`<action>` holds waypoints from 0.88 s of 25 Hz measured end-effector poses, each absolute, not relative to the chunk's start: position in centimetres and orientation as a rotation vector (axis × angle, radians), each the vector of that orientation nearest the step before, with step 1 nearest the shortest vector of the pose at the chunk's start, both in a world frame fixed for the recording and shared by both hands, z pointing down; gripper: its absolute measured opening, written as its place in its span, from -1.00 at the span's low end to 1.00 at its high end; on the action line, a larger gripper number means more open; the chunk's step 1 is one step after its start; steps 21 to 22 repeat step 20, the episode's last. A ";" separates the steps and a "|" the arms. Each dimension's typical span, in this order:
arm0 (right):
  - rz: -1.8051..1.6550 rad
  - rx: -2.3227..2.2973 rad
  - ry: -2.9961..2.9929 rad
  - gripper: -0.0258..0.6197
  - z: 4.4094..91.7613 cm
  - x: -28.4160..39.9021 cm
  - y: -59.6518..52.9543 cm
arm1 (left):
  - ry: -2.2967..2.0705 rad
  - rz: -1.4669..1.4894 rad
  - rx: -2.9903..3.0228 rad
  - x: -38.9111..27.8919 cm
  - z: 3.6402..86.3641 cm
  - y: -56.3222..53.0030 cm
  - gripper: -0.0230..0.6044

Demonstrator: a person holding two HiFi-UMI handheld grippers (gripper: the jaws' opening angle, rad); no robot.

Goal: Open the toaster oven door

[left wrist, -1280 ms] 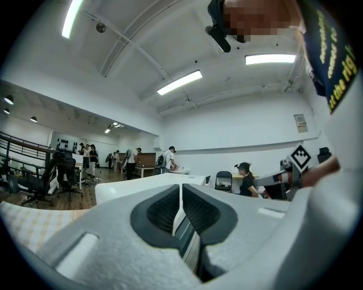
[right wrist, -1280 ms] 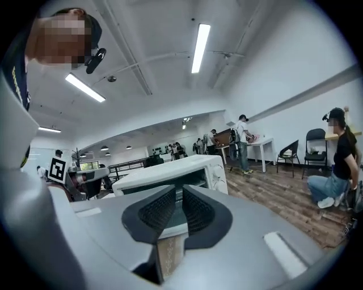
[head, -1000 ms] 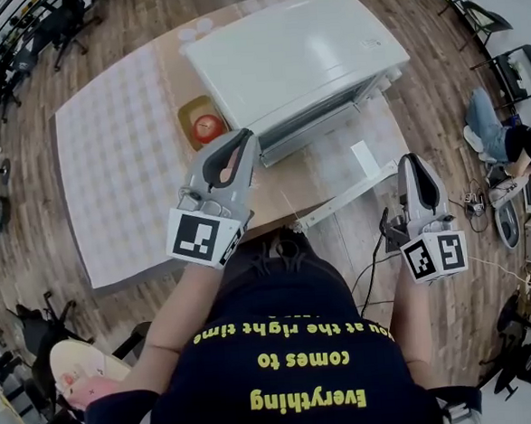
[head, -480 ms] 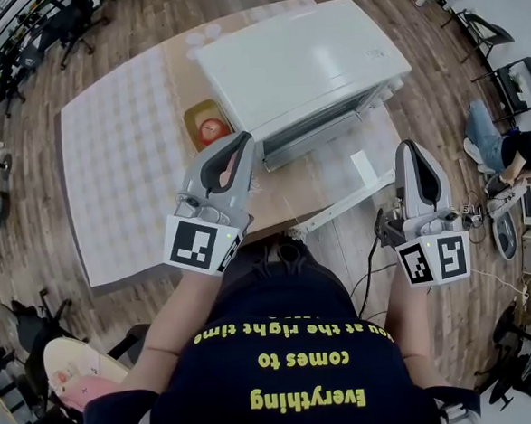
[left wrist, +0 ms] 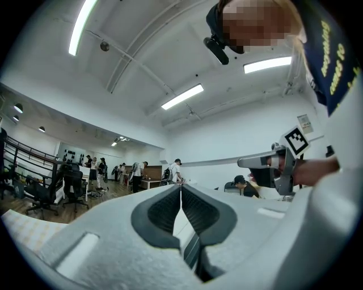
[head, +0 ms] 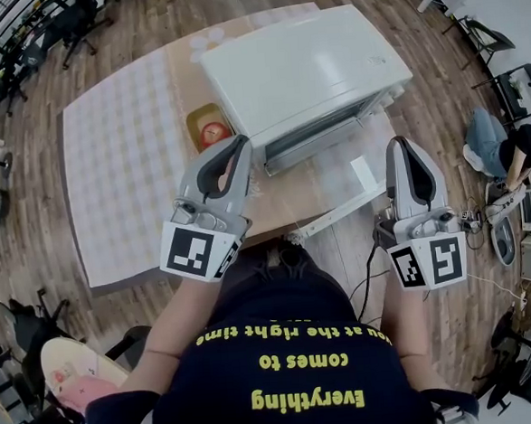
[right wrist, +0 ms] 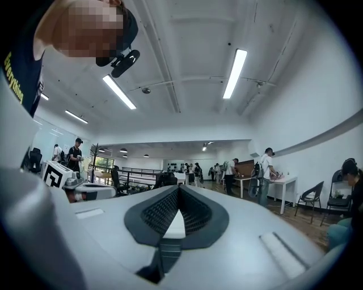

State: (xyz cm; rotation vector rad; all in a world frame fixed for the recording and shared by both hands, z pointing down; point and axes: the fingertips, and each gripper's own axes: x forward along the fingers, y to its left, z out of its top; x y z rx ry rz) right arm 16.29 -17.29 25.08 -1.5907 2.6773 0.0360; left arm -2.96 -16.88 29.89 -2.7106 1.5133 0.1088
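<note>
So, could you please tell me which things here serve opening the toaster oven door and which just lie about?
For the job: toaster oven, its door, left claw, right claw (both shut, empty).
Lying about: yellow dish, red fruit in it, white card, checked table cover.

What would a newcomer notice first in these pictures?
The big white toaster oven fills the far middle of the table, with a red round item in a yellow dish just left of it in the head view. In the foreground, the left claw and right claw point level, both shut on nothing.
</note>
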 end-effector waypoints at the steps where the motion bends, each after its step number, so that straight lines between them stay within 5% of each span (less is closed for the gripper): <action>1: 0.033 -1.589 2.678 -0.89 25.2 16.2 -17.3 | 1.515 0.108 -2.710 -2.9 29.9 -16.9 -0.90; 22: -0.034 -1.601 2.685 -0.89 27.0 14.9 -18.2 | 1.572 0.189 -2.704 -3.7 29.4 -17.4 -0.92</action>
